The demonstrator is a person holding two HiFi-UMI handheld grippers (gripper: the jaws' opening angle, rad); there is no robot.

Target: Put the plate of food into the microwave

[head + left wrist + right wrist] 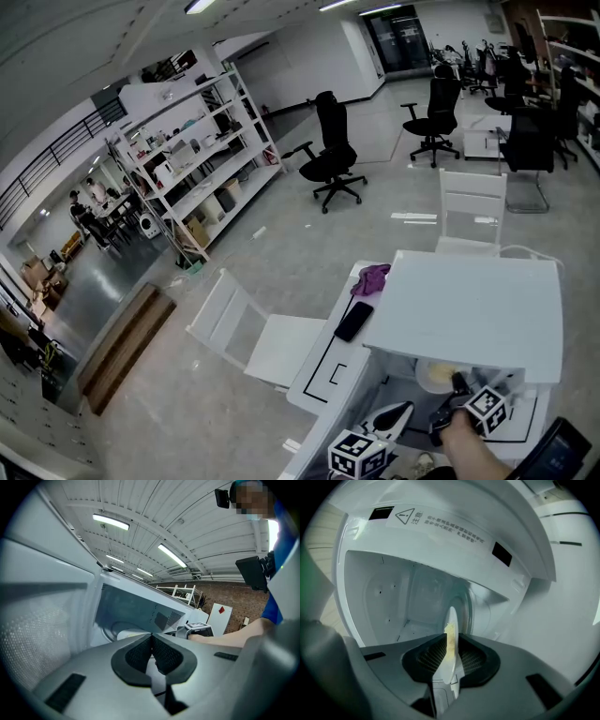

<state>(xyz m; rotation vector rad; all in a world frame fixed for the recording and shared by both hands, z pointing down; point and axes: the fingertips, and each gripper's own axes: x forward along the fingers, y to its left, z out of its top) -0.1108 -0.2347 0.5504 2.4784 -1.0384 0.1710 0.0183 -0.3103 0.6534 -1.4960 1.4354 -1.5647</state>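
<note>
The right tongs gripped the rim of the plate of food at the mouth of the microwave; the left tongs, closed and empty, sat just outside it. The plate needed sliding in level, well centred

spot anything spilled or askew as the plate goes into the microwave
Nothing stands out. The right tongs grip the plate by its rim at the open microwave, with the food on it and no spill visible.
</note>
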